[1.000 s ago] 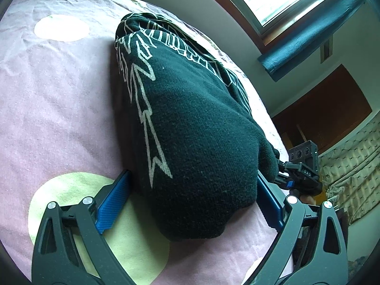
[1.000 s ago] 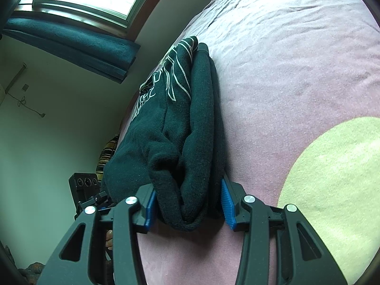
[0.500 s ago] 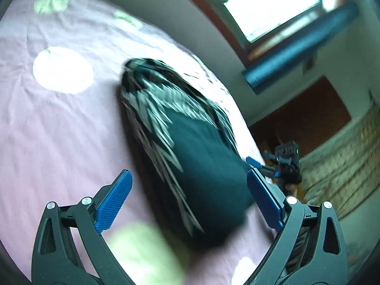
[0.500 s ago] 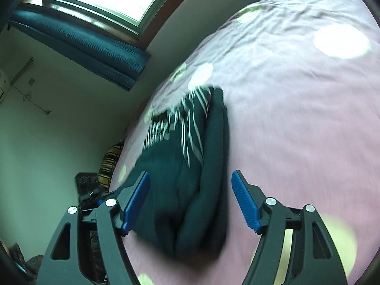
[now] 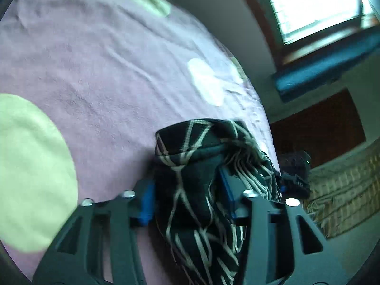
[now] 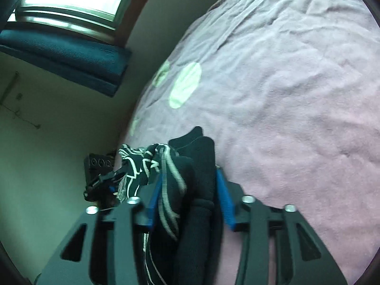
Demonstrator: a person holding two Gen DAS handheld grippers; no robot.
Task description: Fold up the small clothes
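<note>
Knit sweater point(image 5: 190, 185), soft and limp, bunches between closing jaws of both grippers, left point(image 5: 187, 194) and right point(image 6: 187, 197); grip edges on bed point(image 5: 106, 71).

No text, label, brand, number or sign could be read in either view. The dark garment point(image 5: 190, 190) bore only pale line patterns, too blurred to make out as letters.

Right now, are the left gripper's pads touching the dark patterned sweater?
Touching. The left wrist view shows the left gripper closing, both blue pads pressed into the bunched dark patterned sweater.
</note>
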